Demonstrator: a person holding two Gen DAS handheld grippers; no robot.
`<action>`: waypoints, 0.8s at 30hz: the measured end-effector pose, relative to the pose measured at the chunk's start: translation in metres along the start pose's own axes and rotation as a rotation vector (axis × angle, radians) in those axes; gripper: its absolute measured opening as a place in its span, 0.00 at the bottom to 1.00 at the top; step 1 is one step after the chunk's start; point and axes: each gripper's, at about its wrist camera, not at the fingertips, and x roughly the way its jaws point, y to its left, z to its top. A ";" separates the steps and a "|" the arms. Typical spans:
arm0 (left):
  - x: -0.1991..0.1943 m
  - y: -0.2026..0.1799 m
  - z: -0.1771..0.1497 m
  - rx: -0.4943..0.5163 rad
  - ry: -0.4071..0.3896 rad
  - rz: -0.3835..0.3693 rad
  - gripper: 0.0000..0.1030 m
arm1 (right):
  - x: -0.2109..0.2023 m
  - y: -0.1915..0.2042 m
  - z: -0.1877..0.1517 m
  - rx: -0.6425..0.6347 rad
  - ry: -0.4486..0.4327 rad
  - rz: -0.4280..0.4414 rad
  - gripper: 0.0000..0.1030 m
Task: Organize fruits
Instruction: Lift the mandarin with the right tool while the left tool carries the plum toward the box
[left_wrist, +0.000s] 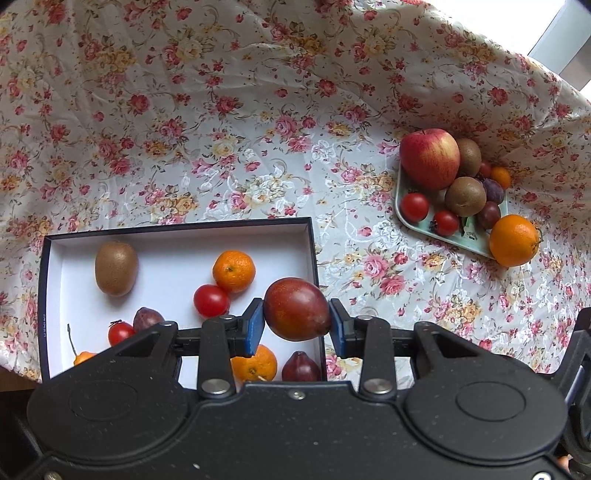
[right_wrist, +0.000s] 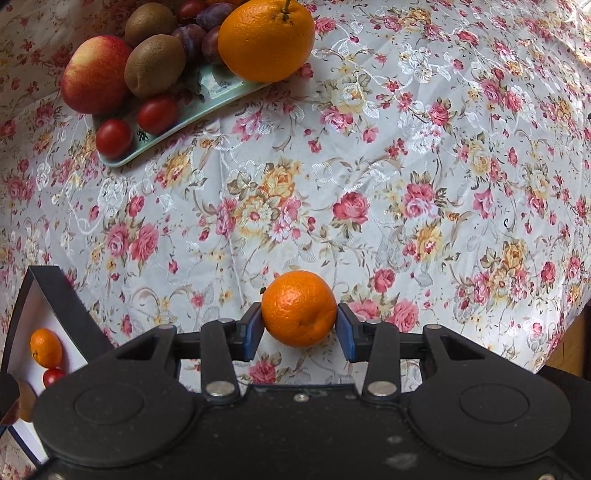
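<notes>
The left gripper (left_wrist: 296, 326) is pinching a dark red plum-like fruit (left_wrist: 296, 309) between its blue pads, hanging over the right edge of the white box (left_wrist: 177, 230). The right gripper (right_wrist: 299, 328) is clamping a mandarin (right_wrist: 298, 308) above the floral cloth (right_wrist: 406, 166), the box off to its left. Both are mid-carry from the green tray (left_wrist: 443, 238), I'd say; next each needs lowering inside the box and letting go.
</notes>
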 end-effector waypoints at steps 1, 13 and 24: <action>-0.001 0.002 -0.001 -0.002 -0.001 0.000 0.44 | -0.001 0.000 -0.002 -0.001 -0.001 0.002 0.41; -0.008 0.026 -0.011 -0.026 -0.014 0.023 0.44 | -0.007 0.009 -0.025 -0.016 -0.020 0.016 0.41; -0.012 0.063 -0.011 -0.075 -0.039 0.083 0.44 | -0.019 0.030 -0.034 -0.044 -0.073 0.024 0.41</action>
